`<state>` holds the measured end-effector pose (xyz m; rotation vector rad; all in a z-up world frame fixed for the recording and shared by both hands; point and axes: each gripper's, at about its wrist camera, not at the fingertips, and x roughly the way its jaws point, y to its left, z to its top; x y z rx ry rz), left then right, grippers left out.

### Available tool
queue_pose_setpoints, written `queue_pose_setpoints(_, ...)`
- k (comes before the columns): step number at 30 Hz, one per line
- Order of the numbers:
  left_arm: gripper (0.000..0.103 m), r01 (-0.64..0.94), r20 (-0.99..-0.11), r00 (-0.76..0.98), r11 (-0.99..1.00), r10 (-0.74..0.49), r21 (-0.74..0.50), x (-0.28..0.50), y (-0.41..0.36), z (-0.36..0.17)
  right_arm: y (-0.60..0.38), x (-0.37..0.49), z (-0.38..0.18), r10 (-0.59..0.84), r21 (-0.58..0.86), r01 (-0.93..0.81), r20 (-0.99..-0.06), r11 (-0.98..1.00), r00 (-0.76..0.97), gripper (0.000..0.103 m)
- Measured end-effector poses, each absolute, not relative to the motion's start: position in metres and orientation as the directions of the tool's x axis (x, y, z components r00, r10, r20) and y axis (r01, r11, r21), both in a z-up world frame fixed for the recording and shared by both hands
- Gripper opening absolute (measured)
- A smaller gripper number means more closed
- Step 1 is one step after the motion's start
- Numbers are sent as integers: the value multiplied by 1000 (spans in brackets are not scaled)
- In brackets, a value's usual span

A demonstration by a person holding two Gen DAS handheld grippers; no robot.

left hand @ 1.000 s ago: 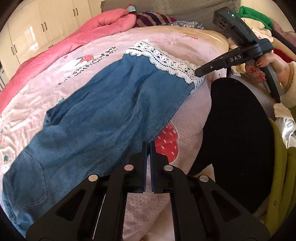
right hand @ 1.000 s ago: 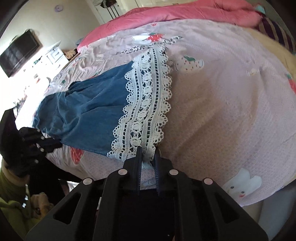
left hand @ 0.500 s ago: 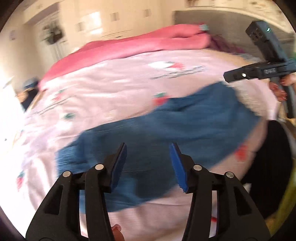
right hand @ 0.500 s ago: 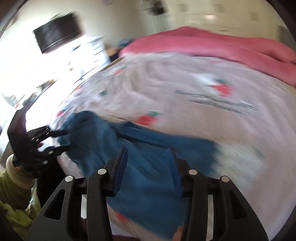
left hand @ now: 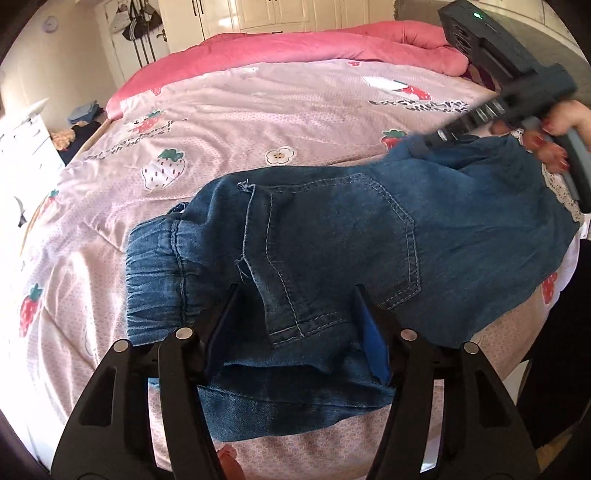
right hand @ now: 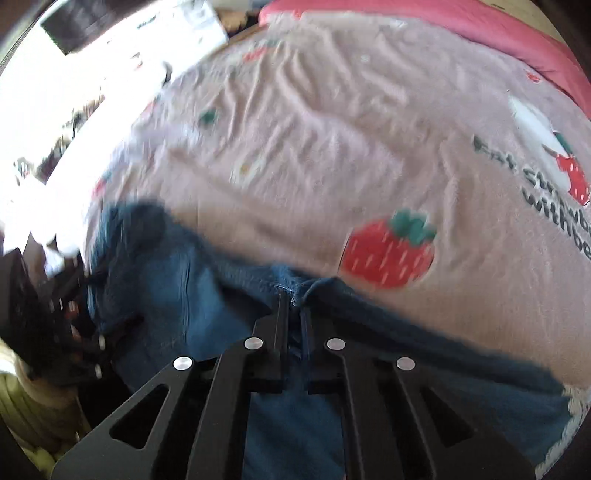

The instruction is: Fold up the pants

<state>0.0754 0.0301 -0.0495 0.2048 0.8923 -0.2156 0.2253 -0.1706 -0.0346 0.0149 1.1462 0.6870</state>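
Note:
The blue denim pants (left hand: 351,240) lie across the near side of the pink strawberry bedspread (left hand: 258,122), waistband at the left, back pocket facing up, white lace hem (left hand: 557,188) at the far right. My left gripper (left hand: 295,314) is open, its jaws straddling the waist end without pinching it. My right gripper (right hand: 294,299) is shut on a fold of the pants (right hand: 221,295) at their far edge. It also shows in the left wrist view (left hand: 443,134), held by a hand with red nails. The right wrist view is blurred.
A pink quilt (left hand: 314,44) lies rolled along the far side of the bed. White cupboards (left hand: 295,14) and hanging bags stand behind. A white cabinet (left hand: 22,147) is at the left. A dark shape (left hand: 561,350) lies off the bed's right edge.
Both grippers let go of the hem, opened and swung left. The left now hovers open over the waist end. The right has shut on a fold at the pants' far edge.

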Motion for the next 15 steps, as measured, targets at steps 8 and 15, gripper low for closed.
queue_pose_setpoints(8,53,266,-782,613,962,-114,68,80,36,-53,-161,264,-66,477,331,-460,-844,824,245,4)
queue_pose_setpoints(15,53,261,-781,615,963,-108,72,79,35,-52,-232,261,-29,522,379,-393,-767,838,374,9)
